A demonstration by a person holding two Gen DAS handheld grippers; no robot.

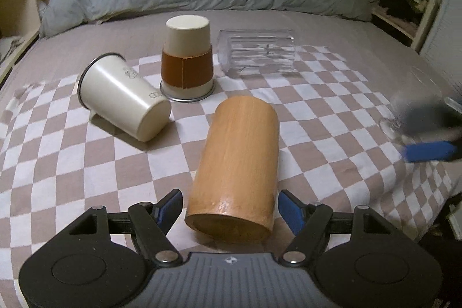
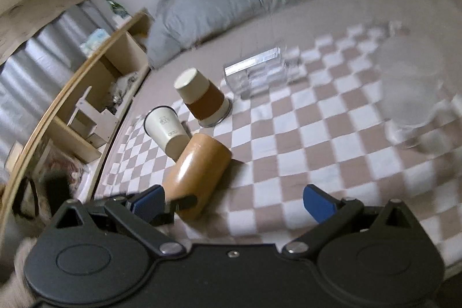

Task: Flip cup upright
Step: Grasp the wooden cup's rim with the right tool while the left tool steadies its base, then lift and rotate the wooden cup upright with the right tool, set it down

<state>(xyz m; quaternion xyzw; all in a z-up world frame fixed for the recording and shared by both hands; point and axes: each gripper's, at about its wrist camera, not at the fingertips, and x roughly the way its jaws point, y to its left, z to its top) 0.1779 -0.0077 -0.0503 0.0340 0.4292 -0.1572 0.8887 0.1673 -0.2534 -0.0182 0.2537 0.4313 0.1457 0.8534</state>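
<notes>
We had the left gripper point(image 1: 231, 210) spread wide around the near end of the wooden cup point(image 1: 235, 166), one blue finger point(image 1: 170, 207) on each side and neither yet touching the wood, so nothing was gripped. The cup lay on its side on the checkered cloth point(image 1: 332, 117) spread over the bed, its long axis running away from the gripper. To do this well, we judged we should push a little further along the body before closing, so the pads sit on the widest part of the barrel rather than near the end face, then close gently and rotate slowly; the curved sides looked likely to slip or roll. The bed is soft, so we would set the cup down squarely and check it before letting go. The cup was a plain, straight-sided cylinder of warm orange-tan wood with a faint sheen near the closer end; we could not tell which end was the mouth. Just beyond it lay a white cup point(image 1: 124, 100) on its side, close enough to knock during the swing. The right gripper point(image 2: 231, 205) was spread too, holding nothing, near a blurred glass point(image 2: 410, 94) we could not make out clearly.
</notes>
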